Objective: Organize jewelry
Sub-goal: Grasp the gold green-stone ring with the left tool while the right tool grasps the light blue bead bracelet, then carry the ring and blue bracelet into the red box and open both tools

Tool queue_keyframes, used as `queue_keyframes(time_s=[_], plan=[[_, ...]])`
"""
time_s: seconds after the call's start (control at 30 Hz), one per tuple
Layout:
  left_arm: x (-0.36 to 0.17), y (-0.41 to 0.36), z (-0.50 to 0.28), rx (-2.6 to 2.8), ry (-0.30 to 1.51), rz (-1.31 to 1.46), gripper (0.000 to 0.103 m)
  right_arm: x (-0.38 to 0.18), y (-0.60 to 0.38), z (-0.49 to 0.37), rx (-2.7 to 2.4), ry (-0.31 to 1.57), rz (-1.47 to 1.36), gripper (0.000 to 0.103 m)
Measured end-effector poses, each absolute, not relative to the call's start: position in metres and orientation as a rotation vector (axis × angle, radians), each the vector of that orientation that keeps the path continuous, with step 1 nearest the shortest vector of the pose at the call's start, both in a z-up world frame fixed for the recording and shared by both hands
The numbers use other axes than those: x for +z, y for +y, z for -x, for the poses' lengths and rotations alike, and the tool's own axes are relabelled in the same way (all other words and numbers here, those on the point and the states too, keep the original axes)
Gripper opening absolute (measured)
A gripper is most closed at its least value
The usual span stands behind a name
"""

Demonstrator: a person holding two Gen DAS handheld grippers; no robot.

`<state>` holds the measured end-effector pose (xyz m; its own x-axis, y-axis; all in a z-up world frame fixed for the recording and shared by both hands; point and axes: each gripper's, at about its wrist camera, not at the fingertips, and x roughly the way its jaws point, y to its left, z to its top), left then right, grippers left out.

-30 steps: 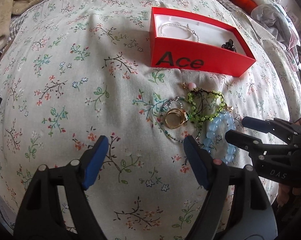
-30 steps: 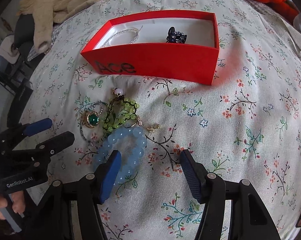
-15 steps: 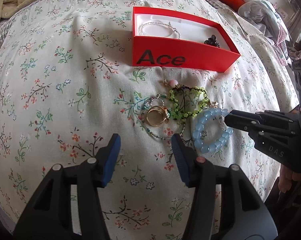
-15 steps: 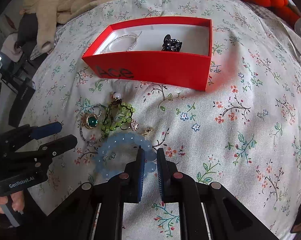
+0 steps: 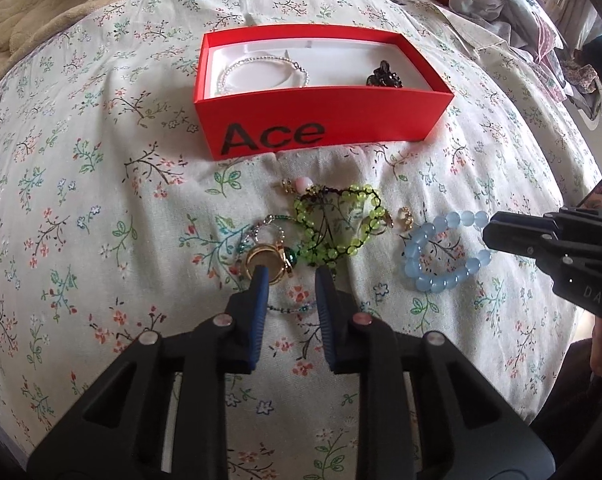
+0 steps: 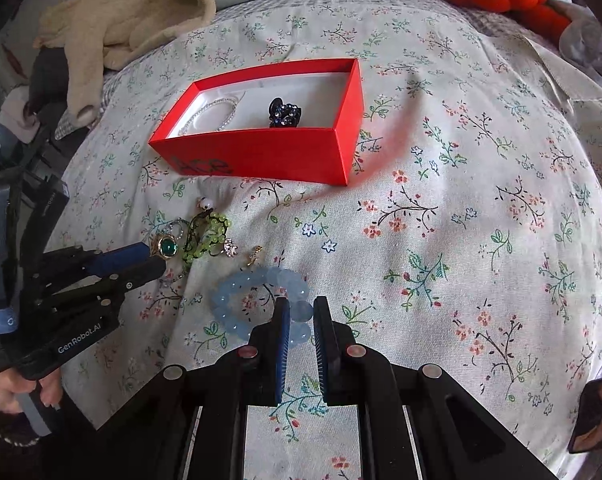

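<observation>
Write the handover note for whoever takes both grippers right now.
Right gripper: shut on the blue bead bracelet, which still lies on the floral bedspread.
Left gripper: fingers narrowed around the gold ring with green stone, not yet closed on it.
Done: pearl bracelet and dark hair clip are in the red Ace box.
Left: blue bracelet, ring, green bead bracelet, small gold pieces and thin chain.

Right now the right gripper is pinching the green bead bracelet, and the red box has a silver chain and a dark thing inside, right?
Not quite. The right gripper is pinching the blue bead bracelet, not the green one, as the right wrist view shows. The red box does hold a silver chain and a dark piece.
</observation>
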<state>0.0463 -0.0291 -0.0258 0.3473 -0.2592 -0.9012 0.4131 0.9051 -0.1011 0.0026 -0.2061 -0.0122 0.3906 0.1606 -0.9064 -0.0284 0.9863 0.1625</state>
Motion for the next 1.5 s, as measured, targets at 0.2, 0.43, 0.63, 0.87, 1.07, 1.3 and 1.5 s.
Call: queue_keyframes(time_s=[0.2, 0.43, 0.63, 0.87, 1.07, 1.3, 1.5], plan=[[-0.037, -0.034, -0.054, -0.401, 1.173, -0.159, 0.026, -0.011, -0.222, 0.004, 0.1, 1.165, -0.138, 0.012], [-0.041, -0.036, -0.059, -0.366, 1.184, -0.146, 0.014, -0.009, -0.233, 0.01, 0.085, 1.162, -0.158, 0.012], [-0.03, -0.036, -0.055, -0.384, 1.161, -0.132, 0.014, 0.001, -0.233, 0.009, 0.099, 1.136, -0.169, 0.012], [-0.009, -0.032, -0.051, -0.412, 1.116, -0.1, 0.014, 0.024, -0.232, 0.0, 0.122, 1.086, -0.189, 0.012], [0.011, -0.025, -0.053, -0.417, 1.075, -0.066, 0.014, 0.051, -0.232, -0.007, 0.127, 1.022, -0.213, 0.012], [0.03, -0.022, -0.061, -0.414, 1.027, -0.029, 0.014, 0.076, -0.228, -0.021, 0.144, 0.952, -0.275, 0.012], [0.046, -0.023, -0.071, -0.426, 0.991, -0.015, 0.014, 0.086, -0.221, -0.036, 0.162, 0.923, -0.304, 0.012]])
